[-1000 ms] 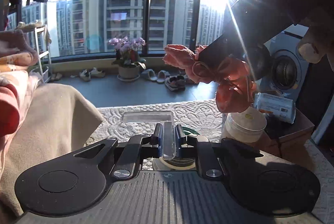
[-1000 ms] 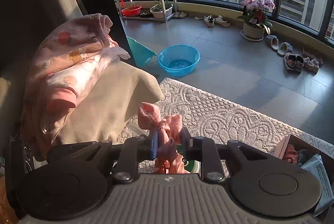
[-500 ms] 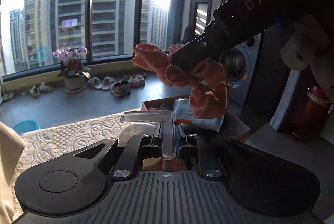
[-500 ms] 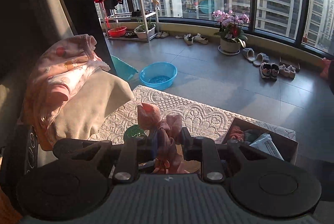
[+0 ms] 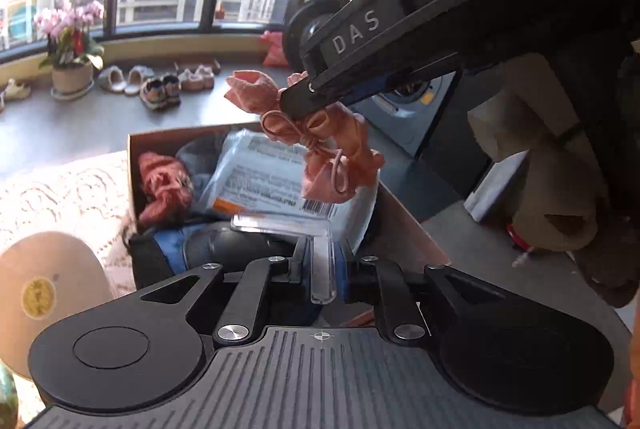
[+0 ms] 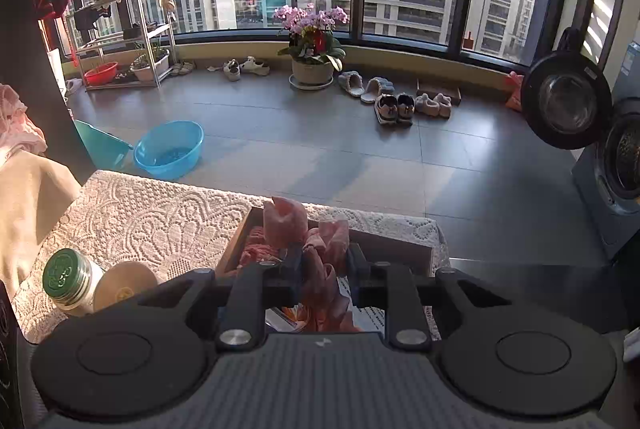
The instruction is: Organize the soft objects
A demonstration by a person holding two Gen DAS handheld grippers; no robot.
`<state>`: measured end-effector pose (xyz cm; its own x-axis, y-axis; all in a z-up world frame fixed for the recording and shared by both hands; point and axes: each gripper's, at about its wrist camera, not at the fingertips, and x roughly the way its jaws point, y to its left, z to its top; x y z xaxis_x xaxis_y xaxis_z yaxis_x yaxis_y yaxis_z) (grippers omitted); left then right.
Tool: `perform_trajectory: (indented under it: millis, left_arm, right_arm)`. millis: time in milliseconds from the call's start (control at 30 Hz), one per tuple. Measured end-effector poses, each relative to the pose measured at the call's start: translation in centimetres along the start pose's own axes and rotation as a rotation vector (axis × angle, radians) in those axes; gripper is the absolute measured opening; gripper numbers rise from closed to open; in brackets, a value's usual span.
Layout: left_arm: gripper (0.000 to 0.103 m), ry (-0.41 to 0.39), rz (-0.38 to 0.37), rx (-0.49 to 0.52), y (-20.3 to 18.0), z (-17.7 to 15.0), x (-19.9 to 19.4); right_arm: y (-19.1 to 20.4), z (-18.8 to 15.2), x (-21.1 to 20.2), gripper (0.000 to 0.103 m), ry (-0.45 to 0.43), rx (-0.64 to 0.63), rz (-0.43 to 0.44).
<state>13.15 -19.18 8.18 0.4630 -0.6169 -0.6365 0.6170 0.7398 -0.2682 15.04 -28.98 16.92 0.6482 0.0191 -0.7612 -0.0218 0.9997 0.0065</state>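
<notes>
your right tongs (image 6: 322,263) are clamped on one pink fabric bow (image 6: 316,253), hanging it mid-frame over the open cardboard box (image 6: 400,249). from the left wrist view the same bow (image 5: 320,149) dangles at centre, just above a white plastic packet (image 5: 272,181) in the box (image 5: 132,165). your left tongs (image 5: 320,261) are closed on one clear plastic piece (image 5: 320,261), low centre.

risks, as i judge them: the bow hangs loose with thin cord loops, so it can snag on a finger at release and come back out with it. let go too near the box's right wall and it can slide off the slick packet onto the lace cloth (image 6: 160,213).

counts: one bow held, one reddish soft item (image 5: 164,185) already in the box, one packet, one box, two lidded jars (image 6: 72,281) at lower left of the right view, two basins (image 6: 168,149) on the floor.
</notes>
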Motion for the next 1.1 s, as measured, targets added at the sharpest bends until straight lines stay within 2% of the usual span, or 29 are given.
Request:
perform_trajectory:
  millis: [67,100,133,200,333,433,500,667,833,933,1100]
  left_arm:
    - [0.017,0.007,0.01,0.029,0.2,-1.0,0.2]
    - [0.016,0.009,0.038,0.051,0.3,-1.4,0.3]
    - [0.014,0.011,0.035,0.059,0.5,-1.7,0.5]
    - [0.014,0.015,0.012,0.028,1.2,-2.2,0.5]
    - [0.013,0.007,0.024,0.026,0.8,-2.3,0.0]
    - [0.014,-0.016,0.033,0.041,0.2,-2.2,-0.9]
    - [0.014,-0.027,0.026,0.038,0.3,-2.1,-1.5]
    - [0.015,-0.067,0.034,0.038,0.3,-2.0,-4.2]
    - [0.015,-0.107,0.069,0.109,0.0,-3.6,-10.9]
    - [0.015,-0.089,0.105,0.123,0.8,-5.8,-13.9]
    - [0.015,-0.089,0.198,0.03,2.2,-12.5,-17.2]
  right_arm:
    - [-0.6,-0.6,2.9,0.022,0.063,0.018,0.019]
    - [-0.5,-1.2,4.6,0.022,0.102,0.017,0.022]
    - [-0.5,-1.5,5.6,0.022,0.115,0.011,0.018]
    - [0.2,-2.2,6.5,0.022,0.07,-0.036,-0.002]
    - [0.7,-1.9,6.4,0.024,0.08,-0.011,0.033]
    - [0.3,-2.2,5.2,0.04,0.059,0.04,0.056]
    - [-0.5,-2.8,3.3,0.054,0.004,0.092,0.094]
    - [-0.7,-5.2,-1.3,0.058,-0.144,0.161,0.147]
    - [0.5,-8.6,-6.3,0.063,-0.242,0.163,0.148]
    - [1.8,-11.2,-8.1,0.069,-0.248,0.148,0.168]
    - [5.6,-17.1,-8.5,0.069,-0.196,0.061,0.187]
